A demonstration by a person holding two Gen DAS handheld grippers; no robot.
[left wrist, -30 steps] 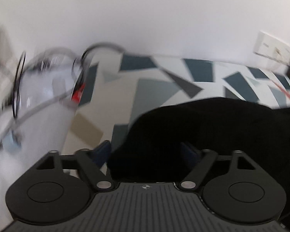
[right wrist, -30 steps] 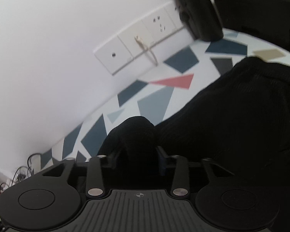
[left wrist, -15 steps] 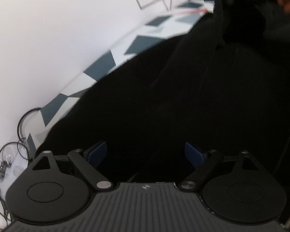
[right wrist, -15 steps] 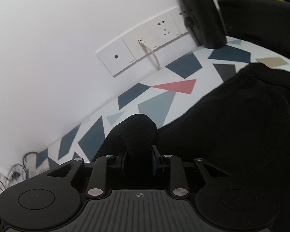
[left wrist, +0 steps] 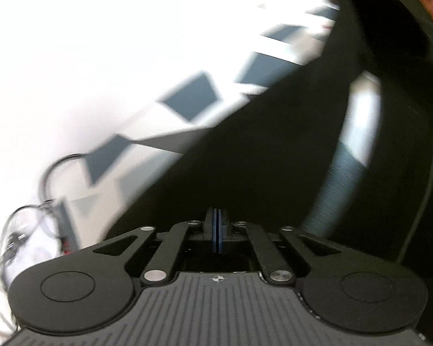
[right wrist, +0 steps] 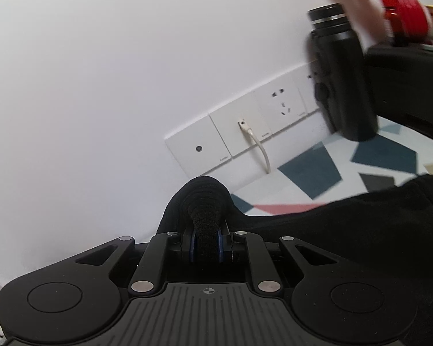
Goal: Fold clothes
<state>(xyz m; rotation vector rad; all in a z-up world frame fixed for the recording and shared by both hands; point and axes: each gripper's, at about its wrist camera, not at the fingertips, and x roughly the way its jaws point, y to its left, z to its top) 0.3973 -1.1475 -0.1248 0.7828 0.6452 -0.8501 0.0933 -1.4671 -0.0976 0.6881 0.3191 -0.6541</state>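
Black garment pinched in right gripper – rest trailing right.

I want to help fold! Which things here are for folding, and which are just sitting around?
For folding: black garment, right gripper pinching a bunch of it, left gripper shut.

Just around: black bottle, wall sockets, white cable, patterned tablecloth.

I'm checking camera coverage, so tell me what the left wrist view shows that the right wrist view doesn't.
Only the left wrist view shows the tangled cables at the table's edge and the left claw, shut with no cloth visible between its pads. Only the right wrist view shows the wall sockets, the black bottle, and the right claw shut on a bunched fold of cloth. Both show the black garment lying on the patterned tabletop.
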